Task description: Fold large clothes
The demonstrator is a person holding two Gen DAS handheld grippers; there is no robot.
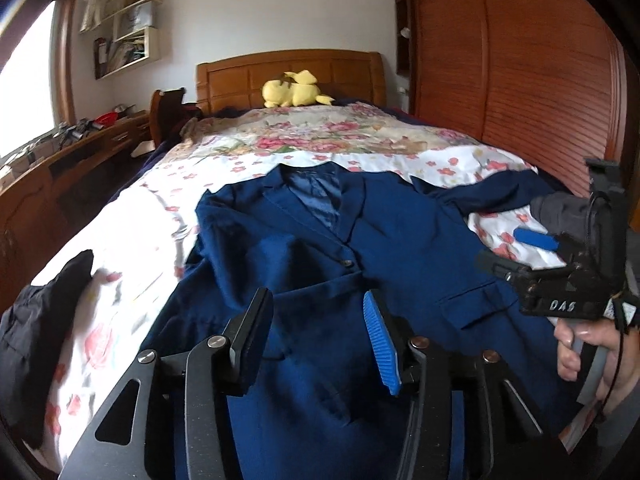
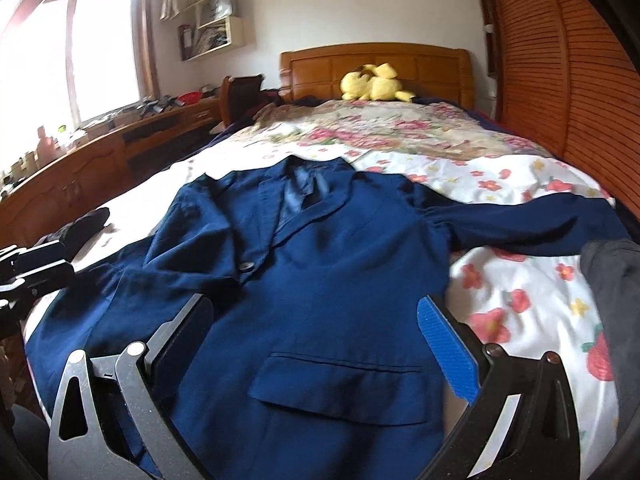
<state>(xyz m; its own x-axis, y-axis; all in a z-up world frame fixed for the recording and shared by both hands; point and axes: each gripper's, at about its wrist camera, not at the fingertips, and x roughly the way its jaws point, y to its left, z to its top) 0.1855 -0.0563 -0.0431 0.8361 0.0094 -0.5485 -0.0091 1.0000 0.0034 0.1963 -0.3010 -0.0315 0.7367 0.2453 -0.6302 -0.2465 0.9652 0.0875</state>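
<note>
The left gripper [image 1: 316,336] hangs with its jaws parted and nothing between them, just above the lower front of a navy blue jacket [image 1: 320,240], and the right gripper [image 2: 320,344] stands spread wide over the jacket's flap pocket [image 2: 336,384], pinching nothing. The jacket lies face up on the flowered bedspread [image 2: 500,280], buttoned at one dark button [image 2: 247,267], lapels open on a shiny blue lining, one sleeve folded in across the chest and the other stretched out sideways toward the slatted wooden wardrobe [image 2: 560,80].
</note>
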